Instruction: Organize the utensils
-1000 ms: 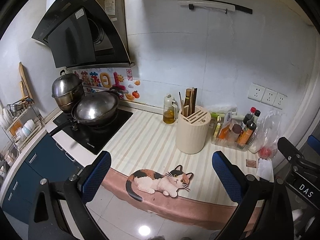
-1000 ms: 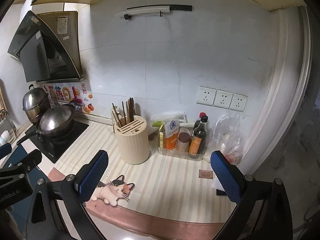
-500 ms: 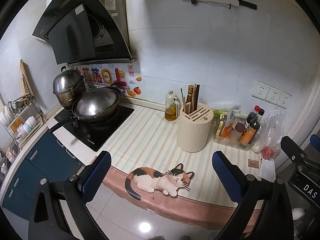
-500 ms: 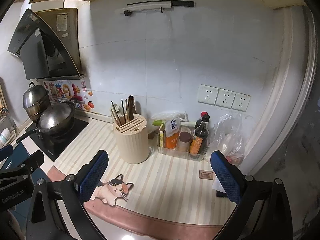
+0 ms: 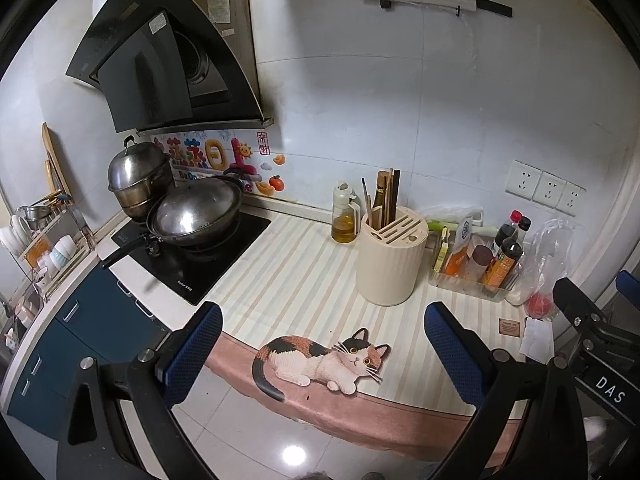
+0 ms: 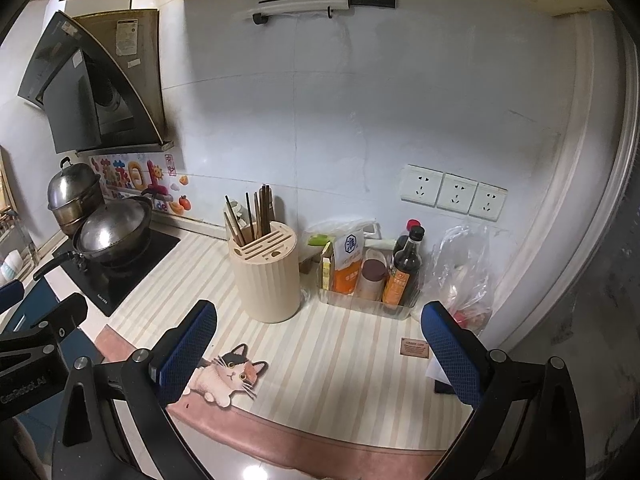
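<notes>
Both your left gripper [image 5: 322, 350] and right gripper [image 6: 320, 350] hang wide apart and empty, well short of the utensil holder [image 5: 391, 256] with its chopsticks [image 5: 390, 199].

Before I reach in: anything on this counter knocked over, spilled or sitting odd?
Nothing stands out. The utensil holder stands upright with chopsticks in it, the bottles in the clear tray are upright, and no spill shows on the striped counter mat.

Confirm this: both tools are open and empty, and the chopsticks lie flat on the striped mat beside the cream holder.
Not quite. The chopsticks stand upright in the cream holder, as the right wrist view shows. Both the left tool and right tool are open and empty.
</notes>
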Tool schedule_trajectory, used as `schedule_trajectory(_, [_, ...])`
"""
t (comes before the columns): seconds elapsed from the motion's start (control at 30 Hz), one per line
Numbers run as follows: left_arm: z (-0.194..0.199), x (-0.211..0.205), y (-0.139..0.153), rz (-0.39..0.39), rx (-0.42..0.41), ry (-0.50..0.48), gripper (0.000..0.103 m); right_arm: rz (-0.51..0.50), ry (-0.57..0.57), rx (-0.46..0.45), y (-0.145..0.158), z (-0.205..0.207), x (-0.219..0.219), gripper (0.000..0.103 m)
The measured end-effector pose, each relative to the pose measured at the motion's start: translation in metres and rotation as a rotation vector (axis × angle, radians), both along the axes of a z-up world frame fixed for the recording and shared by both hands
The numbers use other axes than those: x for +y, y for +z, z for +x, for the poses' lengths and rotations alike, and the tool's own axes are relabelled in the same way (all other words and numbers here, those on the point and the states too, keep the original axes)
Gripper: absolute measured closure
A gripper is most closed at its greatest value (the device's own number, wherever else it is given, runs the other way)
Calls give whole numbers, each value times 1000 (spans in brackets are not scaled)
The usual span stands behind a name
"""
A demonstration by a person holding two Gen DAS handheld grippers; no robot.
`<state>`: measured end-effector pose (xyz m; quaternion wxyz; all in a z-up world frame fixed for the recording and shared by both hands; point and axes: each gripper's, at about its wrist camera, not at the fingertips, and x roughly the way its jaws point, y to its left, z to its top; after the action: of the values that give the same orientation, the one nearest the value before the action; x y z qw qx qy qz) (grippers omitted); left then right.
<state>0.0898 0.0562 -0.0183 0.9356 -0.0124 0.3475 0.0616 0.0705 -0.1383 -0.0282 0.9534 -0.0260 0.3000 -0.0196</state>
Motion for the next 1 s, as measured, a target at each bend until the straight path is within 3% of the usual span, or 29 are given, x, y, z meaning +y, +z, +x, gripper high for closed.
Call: schedule_trajectory(1.0, [-1,-1,0,10,8,-17,0,-3,-2,17,-3,-2,-1,0])
